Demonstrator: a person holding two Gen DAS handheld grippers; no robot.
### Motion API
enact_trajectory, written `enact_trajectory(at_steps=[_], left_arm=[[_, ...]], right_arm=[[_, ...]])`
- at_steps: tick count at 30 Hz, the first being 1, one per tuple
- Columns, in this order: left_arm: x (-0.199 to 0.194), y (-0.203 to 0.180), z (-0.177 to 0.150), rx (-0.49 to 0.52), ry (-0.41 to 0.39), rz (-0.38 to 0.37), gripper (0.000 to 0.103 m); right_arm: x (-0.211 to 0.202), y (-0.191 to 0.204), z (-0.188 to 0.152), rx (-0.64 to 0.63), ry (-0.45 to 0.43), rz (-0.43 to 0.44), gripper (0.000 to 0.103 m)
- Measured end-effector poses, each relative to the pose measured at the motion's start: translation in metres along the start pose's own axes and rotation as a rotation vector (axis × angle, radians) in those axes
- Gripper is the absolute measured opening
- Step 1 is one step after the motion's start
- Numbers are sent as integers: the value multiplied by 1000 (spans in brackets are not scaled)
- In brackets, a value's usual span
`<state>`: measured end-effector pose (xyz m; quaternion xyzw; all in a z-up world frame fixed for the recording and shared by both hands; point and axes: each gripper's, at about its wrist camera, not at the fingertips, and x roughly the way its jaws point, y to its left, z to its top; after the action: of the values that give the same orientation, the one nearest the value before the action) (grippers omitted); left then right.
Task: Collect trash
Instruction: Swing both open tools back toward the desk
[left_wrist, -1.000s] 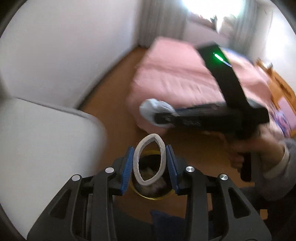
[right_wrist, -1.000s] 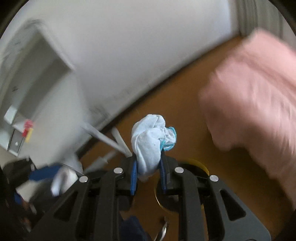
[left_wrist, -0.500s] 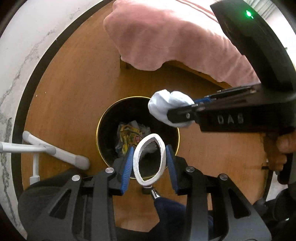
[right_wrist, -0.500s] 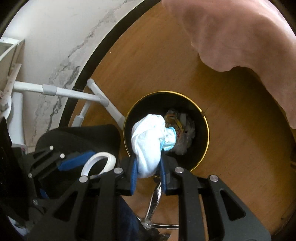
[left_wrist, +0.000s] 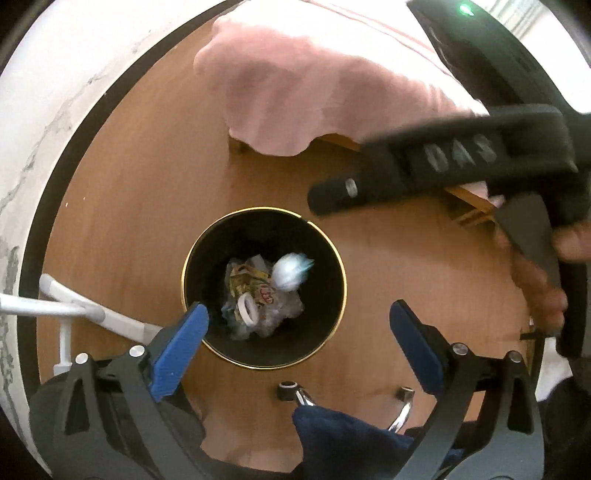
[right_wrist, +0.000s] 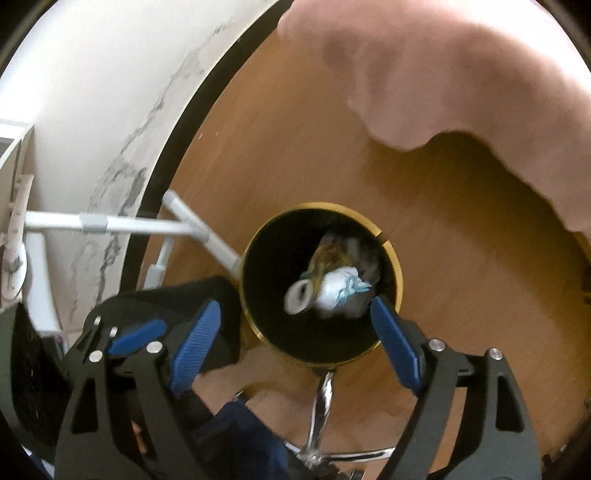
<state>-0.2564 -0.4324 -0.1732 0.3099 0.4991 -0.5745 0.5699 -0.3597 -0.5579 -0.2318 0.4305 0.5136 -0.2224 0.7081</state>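
White ring (left_wrist: 246, 310) and crumpled wad (left_wrist: 289, 274) lie inside the black bin (left_wrist: 332, 314), with left gripper (left_wrist: 299, 343) and right gripper (right_wrist: 295, 332) both spread wide and empty, so this drop looks done.

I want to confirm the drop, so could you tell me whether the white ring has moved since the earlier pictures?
Yes. The white ring has left the left gripper, whose jaws now stand open, and lies down inside the black bin among the trash.

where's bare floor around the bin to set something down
Bare wooden floor lies between the black gold-rimmed bin and the dark skirting, and between the bin and the pink bedspread. Crowded: white tube frame touching the bin's wall side, chrome chair base on the near side. Both grippers hang open above.
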Motion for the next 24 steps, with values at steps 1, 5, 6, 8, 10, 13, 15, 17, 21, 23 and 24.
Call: enact_trajectory(at_steps=[1, 5, 6, 8, 10, 13, 15, 17, 21, 23, 24], left_arm=[[-6, -4, 1, 12, -20, 6, 96], [-75, -34, 4, 139, -206, 49, 96], [-104, -43, 5, 172, -271, 67, 96], [-151, -48, 4, 186, -367, 88, 96], [-201, -41, -3, 169, -463, 130, 96], [-273, -2, -31, 59, -583, 276, 96], [-302, 29, -53, -36, -622, 355, 96], [-334, 75, -92, -180, -638, 472, 96], [-370, 155, -173, -460, -591, 658, 96], [-390, 196, -226, -643, -566, 710, 96], [-400, 213, -251, -739, -560, 731, 96]], right_arm=[[-11, 2, 2, -3, -42, -41, 81], [-88, 32, 2, -127, -411, -385, 97], [-104, 42, -4, -161, -503, -436, 97], [-139, 65, -23, -264, -696, -463, 97], [-155, 80, -38, -336, -763, -381, 97], [-159, 99, -46, -359, -742, -293, 97], [-158, 124, -48, -383, -729, -260, 97], [-155, 152, -52, -428, -723, -237, 97], [-150, 236, -53, -562, -719, -120, 97], [-146, 280, -54, -624, -707, -42, 97], [-142, 310, -57, -671, -694, 5, 97]])
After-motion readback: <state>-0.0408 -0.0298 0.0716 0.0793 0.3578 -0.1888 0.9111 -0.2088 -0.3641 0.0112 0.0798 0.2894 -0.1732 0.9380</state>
